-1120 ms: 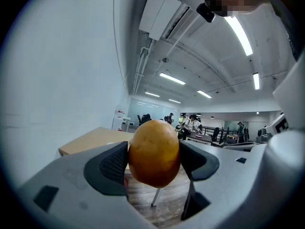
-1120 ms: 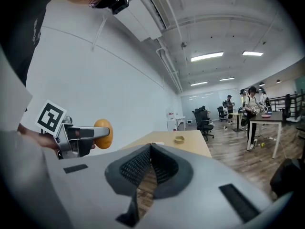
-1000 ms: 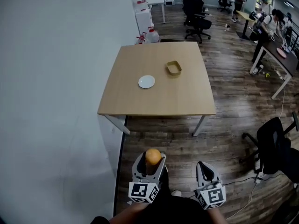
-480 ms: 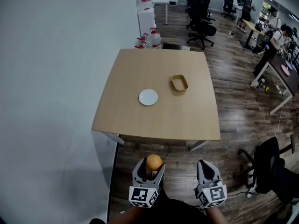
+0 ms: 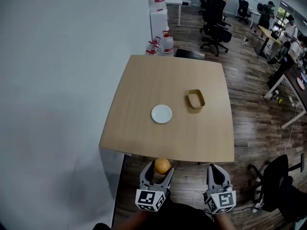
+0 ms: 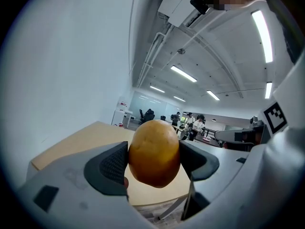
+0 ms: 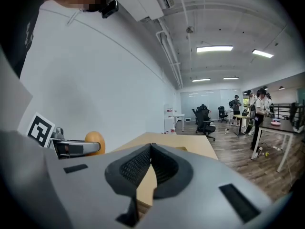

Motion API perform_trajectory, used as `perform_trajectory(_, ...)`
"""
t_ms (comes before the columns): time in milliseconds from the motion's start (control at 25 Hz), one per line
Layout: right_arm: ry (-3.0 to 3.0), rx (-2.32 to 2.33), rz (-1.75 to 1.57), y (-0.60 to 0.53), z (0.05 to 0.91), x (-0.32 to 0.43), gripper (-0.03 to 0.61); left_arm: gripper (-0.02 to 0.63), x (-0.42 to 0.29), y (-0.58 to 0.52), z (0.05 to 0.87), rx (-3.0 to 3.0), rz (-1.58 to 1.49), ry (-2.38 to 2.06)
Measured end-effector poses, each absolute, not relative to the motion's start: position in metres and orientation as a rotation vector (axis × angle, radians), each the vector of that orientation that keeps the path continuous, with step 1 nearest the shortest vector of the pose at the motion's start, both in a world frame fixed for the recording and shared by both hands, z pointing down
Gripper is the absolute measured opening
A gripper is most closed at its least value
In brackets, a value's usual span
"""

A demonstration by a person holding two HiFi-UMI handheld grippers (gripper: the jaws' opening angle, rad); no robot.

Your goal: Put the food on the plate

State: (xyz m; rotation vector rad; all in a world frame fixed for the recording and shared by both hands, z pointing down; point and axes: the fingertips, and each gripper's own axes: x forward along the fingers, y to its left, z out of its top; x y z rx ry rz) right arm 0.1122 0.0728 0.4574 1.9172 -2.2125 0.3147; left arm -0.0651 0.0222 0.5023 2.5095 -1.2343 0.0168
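My left gripper (image 5: 160,169) is shut on a round orange-yellow food item (image 5: 162,166), just short of the table's near edge. In the left gripper view the food item (image 6: 153,152) fills the gap between the two dark pads of the left gripper (image 6: 155,159). A small white plate (image 5: 161,113) lies near the middle of the wooden table (image 5: 139,99). My right gripper (image 5: 215,173) is shut with nothing in it, its pads meeting at the tips of the right gripper (image 7: 150,162). The food item (image 7: 95,140) shows at the left of that view.
A shallow tan tray (image 5: 195,98) sits on the table to the right of the plate. A white wall (image 5: 62,80) runs along the table's left side. Office chairs (image 5: 216,30) and desks with people stand beyond the table, and a black chair (image 5: 276,181) is at the right.
The table has drawn nearer and lower in the head view as I walk up to it. Both grippers keep their hold and stance.
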Motion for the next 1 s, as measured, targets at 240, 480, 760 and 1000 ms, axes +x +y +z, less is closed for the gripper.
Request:
perform_trajectory(240, -2.173, 1.897, 0.3, 0.037, 0.459, 0.106, 0.06, 0.31, -0.063, -0.018, 0.513, 2.499, 0.007, -1.167)
perform_trajectory(480, -2.153, 1.953, 0.384, 0.013, 0.474, 0.117, 0.059, 0.31, -0.059, -0.061, 0.528, 2.48, 0.01, -1.142)
perform_trajectory(760, -2.184, 1.92, 0.361, -0.026, 0.475, 0.109, 0.06, 0.31, -0.063, -0.104, 0.547, 2.477, 0.084, -1.176)
perform_trajectory(1000, -2.258, 1.871, 0.362, -0.066, 0.485, 0.113, 0.059, 0.31, -0.063, -0.14, 0.564, 2.441, 0.134, -1.269)
